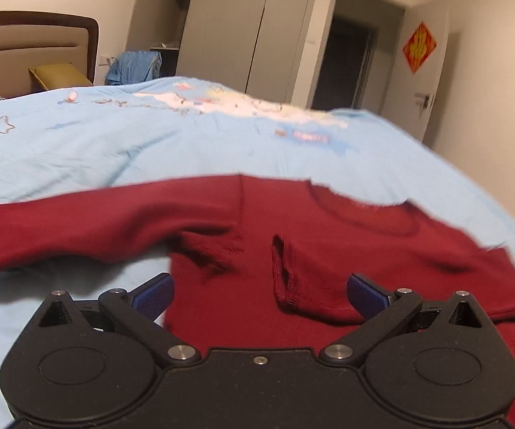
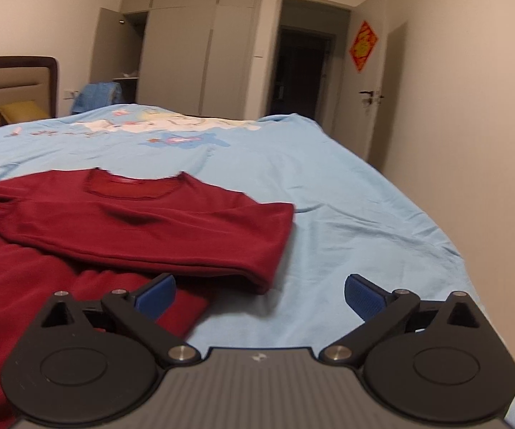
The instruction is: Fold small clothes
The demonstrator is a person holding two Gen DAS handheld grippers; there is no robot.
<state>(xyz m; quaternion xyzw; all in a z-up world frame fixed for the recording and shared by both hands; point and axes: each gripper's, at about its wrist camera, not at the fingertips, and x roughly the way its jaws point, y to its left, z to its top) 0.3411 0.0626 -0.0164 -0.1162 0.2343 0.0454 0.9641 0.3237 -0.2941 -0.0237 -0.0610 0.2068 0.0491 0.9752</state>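
Both claws, my left gripper [image 1: 260, 291] and right gripper [image 2: 259, 293], gape wide, holding nothing; the red sweater [image 1: 329, 239] lies flat on the blue bedspread [image 2: 329, 196], one sleeve folded across.

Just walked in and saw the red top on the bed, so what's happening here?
A person is folding a dark red long-sleeved top on a bed covered with a light blue sheet, using a handheld gripper in each hand. One sleeve is already folded across the body; the other lies stretched out. Both the left gripper and right gripper are open, holding nothing.
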